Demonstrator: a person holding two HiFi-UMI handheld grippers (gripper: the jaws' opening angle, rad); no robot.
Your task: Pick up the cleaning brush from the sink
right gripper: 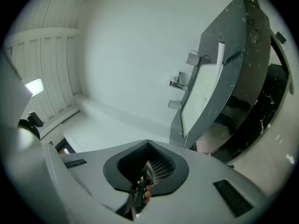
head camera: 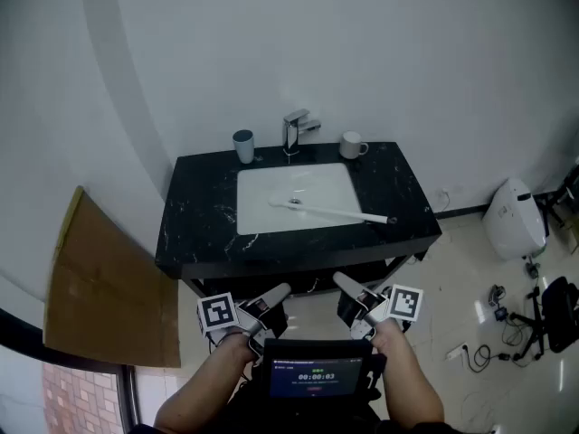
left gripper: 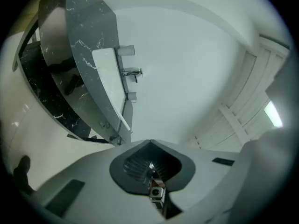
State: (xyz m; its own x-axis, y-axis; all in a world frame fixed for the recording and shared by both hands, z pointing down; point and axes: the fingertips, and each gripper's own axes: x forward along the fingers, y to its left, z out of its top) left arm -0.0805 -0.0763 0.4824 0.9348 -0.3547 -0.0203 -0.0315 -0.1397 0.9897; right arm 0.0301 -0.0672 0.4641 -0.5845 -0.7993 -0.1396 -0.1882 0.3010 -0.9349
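Observation:
The white long-handled cleaning brush (head camera: 330, 212) lies across the white sink (head camera: 262, 197); its handle end rests on the black marble counter at the right. Both grippers are held low in front of the vanity, well short of it. My left gripper (head camera: 281, 289) and right gripper (head camera: 340, 278) each taper to a closed tip with nothing between the jaws. In the left gripper view, the left gripper (left gripper: 149, 142) is shut and the brush (left gripper: 122, 119) shows far off. The right gripper view shows the right gripper (right gripper: 148, 142) shut too, with the brush (right gripper: 219, 55) far off.
A faucet (head camera: 294, 129) stands behind the sink, with a blue-grey cup (head camera: 243, 145) to its left and a white mug (head camera: 353, 145) to its right. Cardboard (head camera: 99, 278) leans at the left. A white appliance (head camera: 517, 215) and cables (head camera: 507, 333) lie on the floor at the right.

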